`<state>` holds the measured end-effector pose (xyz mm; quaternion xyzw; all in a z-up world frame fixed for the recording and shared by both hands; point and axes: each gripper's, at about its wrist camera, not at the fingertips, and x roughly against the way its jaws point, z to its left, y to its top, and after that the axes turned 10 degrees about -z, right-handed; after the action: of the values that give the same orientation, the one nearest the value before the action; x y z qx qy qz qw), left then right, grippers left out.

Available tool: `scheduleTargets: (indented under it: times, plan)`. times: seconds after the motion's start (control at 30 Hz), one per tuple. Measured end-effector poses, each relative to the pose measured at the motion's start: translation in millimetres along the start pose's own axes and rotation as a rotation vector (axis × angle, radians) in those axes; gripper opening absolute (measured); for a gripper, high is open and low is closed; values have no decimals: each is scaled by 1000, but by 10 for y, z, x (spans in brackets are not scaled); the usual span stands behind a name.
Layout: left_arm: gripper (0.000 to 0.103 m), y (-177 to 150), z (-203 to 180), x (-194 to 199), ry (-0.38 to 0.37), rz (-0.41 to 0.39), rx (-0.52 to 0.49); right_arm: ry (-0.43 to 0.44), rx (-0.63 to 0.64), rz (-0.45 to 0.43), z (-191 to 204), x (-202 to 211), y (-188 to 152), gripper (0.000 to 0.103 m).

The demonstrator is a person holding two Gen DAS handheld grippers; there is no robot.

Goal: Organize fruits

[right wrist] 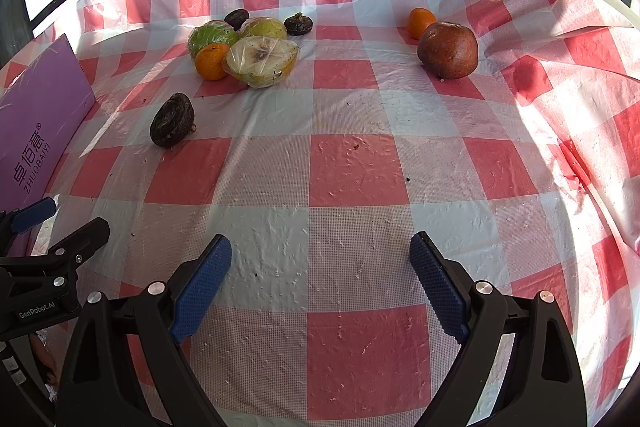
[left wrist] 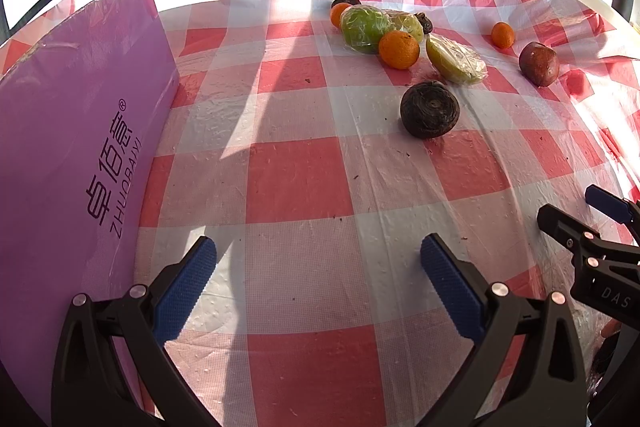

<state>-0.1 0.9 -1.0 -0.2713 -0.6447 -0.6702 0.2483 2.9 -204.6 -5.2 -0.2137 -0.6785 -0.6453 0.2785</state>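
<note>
Fruits lie on a red-and-white checked tablecloth (right wrist: 352,171). A dark round fruit (left wrist: 429,109) (right wrist: 172,121) lies nearest, apart from the rest. Behind it is a cluster: an orange (left wrist: 399,49) (right wrist: 212,61), a plastic-wrapped halved pear (left wrist: 456,59) (right wrist: 262,61), a wrapped green fruit (left wrist: 366,28) (right wrist: 210,37), and other small dark fruits. To the right sit a brown fruit (left wrist: 539,63) (right wrist: 448,50) and a small orange (left wrist: 503,35) (right wrist: 420,22). My left gripper (left wrist: 318,267) and right gripper (right wrist: 320,265) are both open and empty, low over the cloth, well short of the fruits.
A purple box (left wrist: 72,147) (right wrist: 36,123) with printed lettering stands along the left side. The cloth is rumpled and raised at the right edge (right wrist: 580,67). Windows lie beyond the table's far edge. The right gripper shows at the right in the left wrist view (left wrist: 592,227).
</note>
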Motion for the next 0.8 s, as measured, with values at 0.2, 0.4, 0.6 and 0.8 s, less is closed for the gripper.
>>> scheduleTargets:
  times: [0.2,0.4,0.6,0.8]
  plan:
    - [102,2,-2,-1,0,0,0,0,0,0,3,0,7,88]
    - [102,2,-1,-1,0,0,0,0,0,0,1,0,2,88]
    - [102,2,1,-3,3,1,6,2,0,1,1,0,0,88]
    - [102,57,-56,-40,75,25,76,108,112,38,-9,-73,89,87]
